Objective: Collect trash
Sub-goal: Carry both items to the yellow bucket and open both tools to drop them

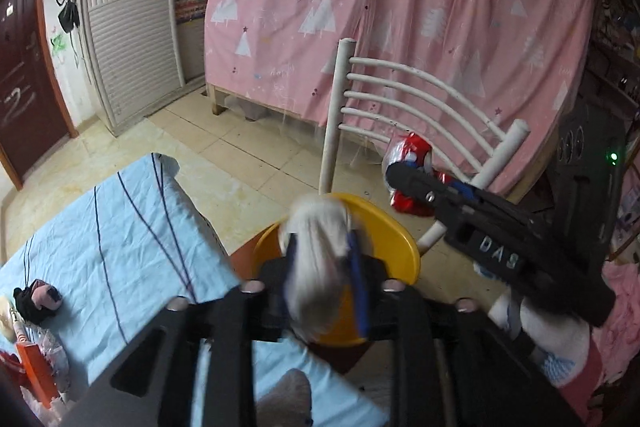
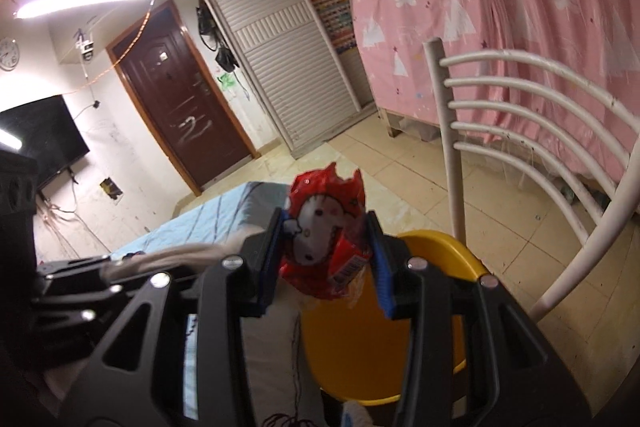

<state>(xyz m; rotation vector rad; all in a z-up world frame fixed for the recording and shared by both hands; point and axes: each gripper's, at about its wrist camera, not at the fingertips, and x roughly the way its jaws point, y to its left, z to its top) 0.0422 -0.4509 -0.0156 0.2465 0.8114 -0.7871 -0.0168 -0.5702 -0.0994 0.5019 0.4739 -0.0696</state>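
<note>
Bedroom, pink curtain (image 1: 400, 7) behind. Yellow bin (image 1: 394, 239) sits right below both grippers. Left gripper (image 1: 324, 267) jaws spread, white tissue wad (image 1: 316, 255) loose between. Right gripper (image 2: 326, 255) pinches red wrapper (image 2: 324, 239); we judge left nearer.

The right gripper (image 1: 404, 169) bears raised letters "DAS" on its black body.
</note>
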